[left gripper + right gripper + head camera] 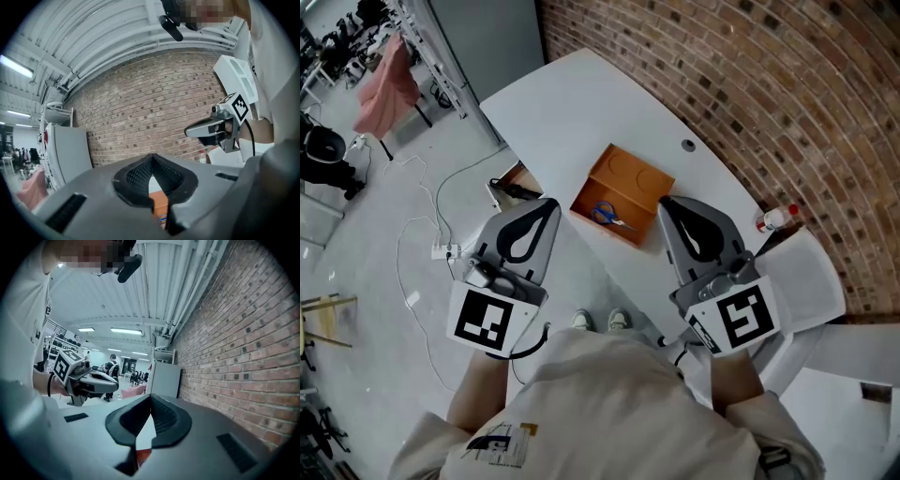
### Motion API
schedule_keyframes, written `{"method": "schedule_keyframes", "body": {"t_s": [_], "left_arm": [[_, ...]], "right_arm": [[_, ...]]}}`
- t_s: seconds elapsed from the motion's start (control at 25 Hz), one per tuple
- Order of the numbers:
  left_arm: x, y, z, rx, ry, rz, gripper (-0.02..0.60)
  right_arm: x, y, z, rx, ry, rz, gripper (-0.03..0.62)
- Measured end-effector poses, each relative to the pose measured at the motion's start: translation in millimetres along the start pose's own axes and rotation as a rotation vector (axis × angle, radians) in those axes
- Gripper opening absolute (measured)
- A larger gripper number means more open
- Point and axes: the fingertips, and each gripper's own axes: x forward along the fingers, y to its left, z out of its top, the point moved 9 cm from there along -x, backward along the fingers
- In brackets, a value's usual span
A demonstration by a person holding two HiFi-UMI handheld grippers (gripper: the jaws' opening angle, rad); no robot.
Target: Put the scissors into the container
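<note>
Your left gripper [551, 202] had its fingers pressed together on nothing, and your right gripper [662, 201] was likewise closed and empty. They hovered at about 8 and 4 o'clock of the orange container [635, 175] on the white surface [581, 103]. The blue-handled scissors [607, 215] lay inside the container, toward its 7 o'clock corner, with nothing else in it. I judged the placing done, so the next move called only for drawing both grippers clear.

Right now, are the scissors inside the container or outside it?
Inside: the head view shows the blue-handled scissors lying flat on the bottom of the orange container, within its walls.
</note>
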Motion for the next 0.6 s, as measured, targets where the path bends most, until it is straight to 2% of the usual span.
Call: {"method": "schedule_keyframes", "body": {"t_s": [0.2, 0.6], "left_arm": [[-4, -9, -9, 0.001, 0.024, -0.008, 0.008], [-6, -27, -18, 0.001, 0.070, -0.026, 0.008]], "right_arm": [[-11, 8, -6, 0.020, -0.006, 0.002, 0.008], [-30, 11, -27, 0.056, 0.061, 0.013, 0.008]]}}
